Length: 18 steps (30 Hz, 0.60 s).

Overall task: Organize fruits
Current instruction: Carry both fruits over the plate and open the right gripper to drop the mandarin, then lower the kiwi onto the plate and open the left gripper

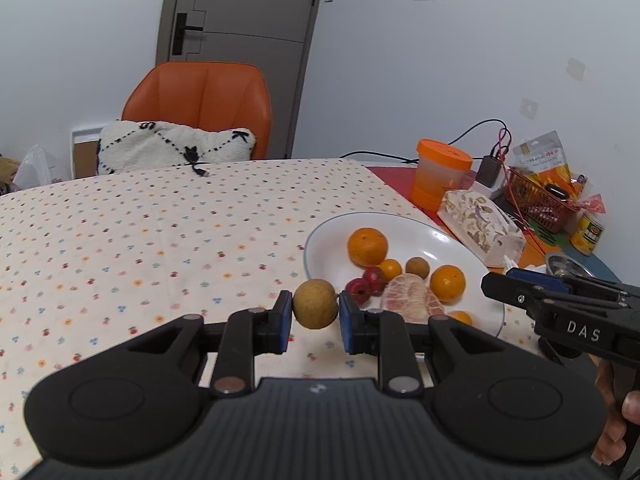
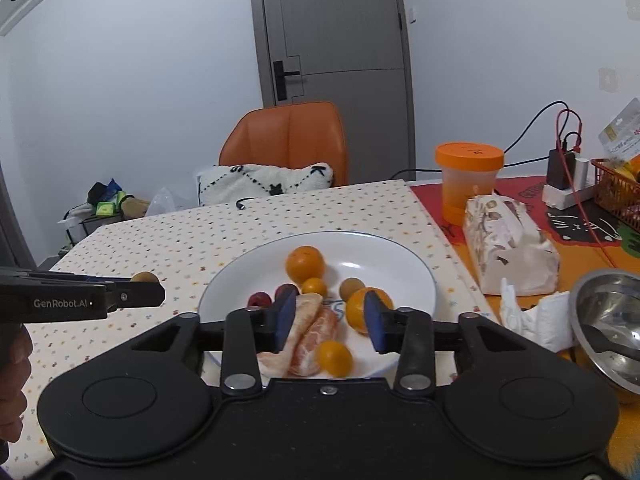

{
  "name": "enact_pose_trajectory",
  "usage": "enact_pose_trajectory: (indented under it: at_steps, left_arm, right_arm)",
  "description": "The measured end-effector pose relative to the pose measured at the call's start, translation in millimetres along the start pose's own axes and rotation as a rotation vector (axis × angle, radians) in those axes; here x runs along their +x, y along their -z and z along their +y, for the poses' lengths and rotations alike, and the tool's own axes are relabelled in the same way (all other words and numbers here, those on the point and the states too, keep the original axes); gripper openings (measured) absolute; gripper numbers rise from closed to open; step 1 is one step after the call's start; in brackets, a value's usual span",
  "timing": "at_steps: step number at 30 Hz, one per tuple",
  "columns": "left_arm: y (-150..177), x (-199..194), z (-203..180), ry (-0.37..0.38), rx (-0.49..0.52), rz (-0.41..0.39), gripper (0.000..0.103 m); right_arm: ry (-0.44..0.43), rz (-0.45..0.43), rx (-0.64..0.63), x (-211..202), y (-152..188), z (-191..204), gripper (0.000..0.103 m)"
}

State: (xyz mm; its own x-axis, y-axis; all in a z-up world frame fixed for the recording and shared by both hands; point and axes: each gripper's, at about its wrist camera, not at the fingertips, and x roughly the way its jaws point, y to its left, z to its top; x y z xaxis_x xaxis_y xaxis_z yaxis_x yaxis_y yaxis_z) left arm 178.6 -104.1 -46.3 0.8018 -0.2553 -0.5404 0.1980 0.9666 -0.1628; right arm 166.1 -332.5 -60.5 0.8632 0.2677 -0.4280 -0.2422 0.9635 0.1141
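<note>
Left gripper [image 1: 315, 311] clamped on a brown fruit [image 1: 315, 309], low centre of its frame.
Right gripper [image 2: 330, 322] stood apart over the white plate [image 2: 416, 276], blue pads either side of peeled citrus [image 2: 308, 332], oranges right.

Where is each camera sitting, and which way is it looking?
Left wrist view: it sits on the left gripper, which grips a brown fruit, and faces across the table toward the orange chair; the right gripper and a hand show.
Right wrist view: it sits on the right gripper, open above the white plate, facing the door; the left gripper shows.
Both see the plate, the chair and the orange-lidded cup.
</note>
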Motion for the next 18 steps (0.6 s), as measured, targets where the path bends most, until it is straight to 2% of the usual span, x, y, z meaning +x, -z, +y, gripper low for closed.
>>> enact_pose_trajectory:
  at_steps: [5, 16, 18]
  left_arm:
    - [-2, 6, -11, 0.015, 0.021, 0.005, 0.023]
    - [-7, 15, -31, 0.029, 0.065, 0.005, 0.023]
    - [-8, 15, -32, 0.027, 0.071, -0.003, 0.030]
  right_arm:
    - [0.010, 0.008, 0.026, -2, 5, -10, 0.047]
    - [0.019, 0.015, 0.075, -4, 13, -26, 0.050]
    - [0.017, 0.016, 0.078, -4, 12, -27, 0.050]
